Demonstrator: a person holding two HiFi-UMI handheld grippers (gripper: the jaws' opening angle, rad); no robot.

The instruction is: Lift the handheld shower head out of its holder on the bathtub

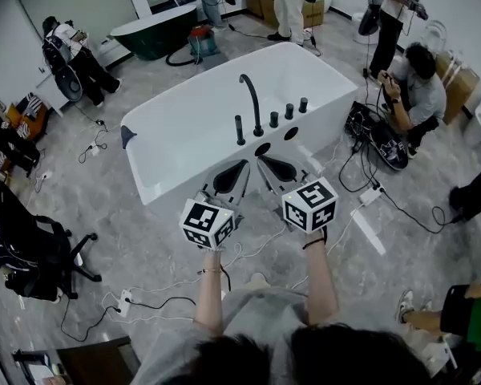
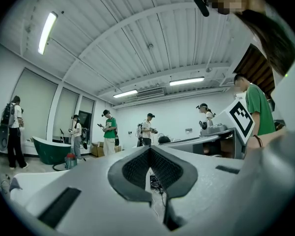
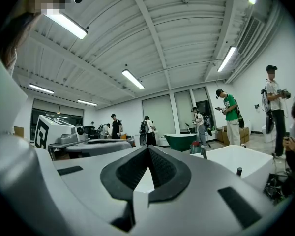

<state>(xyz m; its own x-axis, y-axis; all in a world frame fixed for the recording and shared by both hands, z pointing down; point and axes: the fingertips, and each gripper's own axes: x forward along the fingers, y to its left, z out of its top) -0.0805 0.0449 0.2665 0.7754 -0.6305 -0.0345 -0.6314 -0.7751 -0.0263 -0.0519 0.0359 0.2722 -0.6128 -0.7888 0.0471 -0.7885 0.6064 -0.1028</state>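
Note:
A white freestanding bathtub [image 1: 168,147] fills the middle of the head view. On its near rim stand a tall curved black spout [image 1: 252,101], three black knobs [image 1: 289,111] and a slim black upright handheld shower head [image 1: 239,130] in its holder. Both grippers are held level side by side just in front of that rim. My left gripper [image 1: 240,169] [image 2: 150,151] is shut and holds nothing. My right gripper [image 1: 266,165] [image 3: 148,149] is also shut and holds nothing. The right gripper view shows the tub [image 3: 236,161] and the spout [image 3: 203,153] to the right of its jaws.
Cables and power strips [image 1: 120,299] trail over the grey floor around me. A person crouches with gear at the tub's right [image 1: 417,87]. A black chair [image 1: 32,251] stands at the left. A dark green tub [image 1: 152,34] and several standing people are at the back.

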